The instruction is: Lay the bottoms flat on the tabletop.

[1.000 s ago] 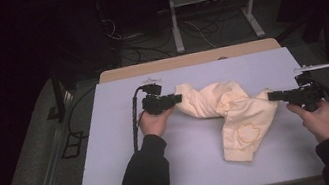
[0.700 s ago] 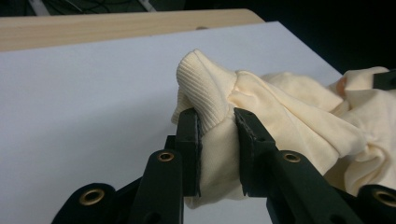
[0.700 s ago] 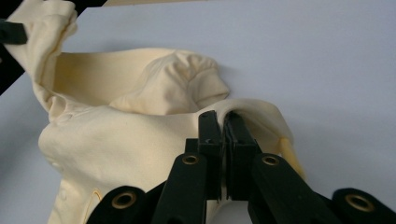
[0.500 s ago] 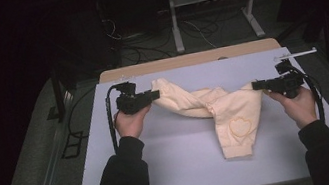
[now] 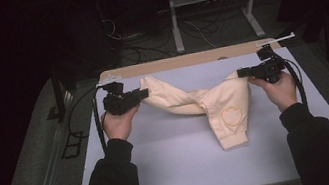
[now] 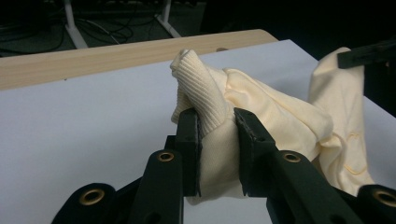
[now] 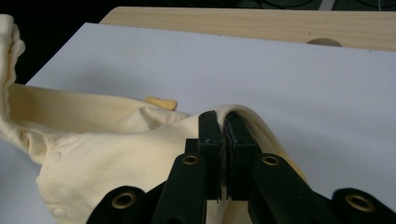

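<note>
2 grippers hold a cream garment [image 5: 205, 103] stretched between them above the white table [image 5: 176, 171]. The left gripper [image 5: 142, 94] sits at the far left, its jaws clamped on a bunched ribbed cuff [image 6: 201, 91] that pokes up between them in the left gripper view. The right gripper [image 5: 241, 73] sits at the far right, jaws pressed nearly together on a thin fold of the cloth's edge. The garment sags in the middle, and a loose part with an outlined heart [image 5: 231, 114] hangs toward the near side, resting on the table. A wooden board [image 5: 173, 63] runs along the table's far edge. Dark sleeves [image 5: 116, 181] cover both forearms.
</note>
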Available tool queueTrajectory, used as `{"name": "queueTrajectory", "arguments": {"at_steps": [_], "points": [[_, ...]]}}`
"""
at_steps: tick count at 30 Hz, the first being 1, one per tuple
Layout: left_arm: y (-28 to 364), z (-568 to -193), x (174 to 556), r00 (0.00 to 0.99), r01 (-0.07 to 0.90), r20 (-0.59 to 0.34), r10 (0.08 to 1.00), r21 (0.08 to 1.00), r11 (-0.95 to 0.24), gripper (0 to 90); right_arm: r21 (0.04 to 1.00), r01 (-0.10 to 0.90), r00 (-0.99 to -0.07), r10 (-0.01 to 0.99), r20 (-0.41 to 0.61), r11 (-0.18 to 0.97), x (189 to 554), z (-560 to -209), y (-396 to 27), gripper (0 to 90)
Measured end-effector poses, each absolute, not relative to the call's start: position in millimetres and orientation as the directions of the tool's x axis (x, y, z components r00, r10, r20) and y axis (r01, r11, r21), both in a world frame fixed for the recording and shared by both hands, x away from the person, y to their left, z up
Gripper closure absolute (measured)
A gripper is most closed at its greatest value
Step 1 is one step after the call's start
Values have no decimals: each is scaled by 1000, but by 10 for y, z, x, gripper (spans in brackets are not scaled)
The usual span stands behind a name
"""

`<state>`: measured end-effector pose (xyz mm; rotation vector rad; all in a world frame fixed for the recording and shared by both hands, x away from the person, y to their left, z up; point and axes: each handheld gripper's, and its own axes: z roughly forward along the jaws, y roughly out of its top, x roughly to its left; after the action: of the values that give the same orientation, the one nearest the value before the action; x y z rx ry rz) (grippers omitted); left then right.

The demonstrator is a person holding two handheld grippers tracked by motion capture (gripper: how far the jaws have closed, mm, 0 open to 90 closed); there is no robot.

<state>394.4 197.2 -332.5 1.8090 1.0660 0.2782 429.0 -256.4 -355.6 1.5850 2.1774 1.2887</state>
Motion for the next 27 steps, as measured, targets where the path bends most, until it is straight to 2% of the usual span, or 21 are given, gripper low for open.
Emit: {"name": "queueTrajectory", "arguments": {"at_steps": [11,18,23,27], "points": [[2015,-3250,3788,636,523,-332,697,849,-72,713,711,698,-435,836,333,80,4519,-3393,-2388,859],[1793,-3277,3622,710,503,-312,631,852,-146,713,704,702,-446,837,317,107,4562,-3443,-2288,859],[1634,-3424,3487,786,513,-375,492,839,-181,713,703,703,-454,830,323,111,4536,-3490,-2275,859],[1501,-3553,3392,803,536,-407,435,812,-229,714,706,699,-464,824,325,115,4483,-3516,-2294,859]]}}
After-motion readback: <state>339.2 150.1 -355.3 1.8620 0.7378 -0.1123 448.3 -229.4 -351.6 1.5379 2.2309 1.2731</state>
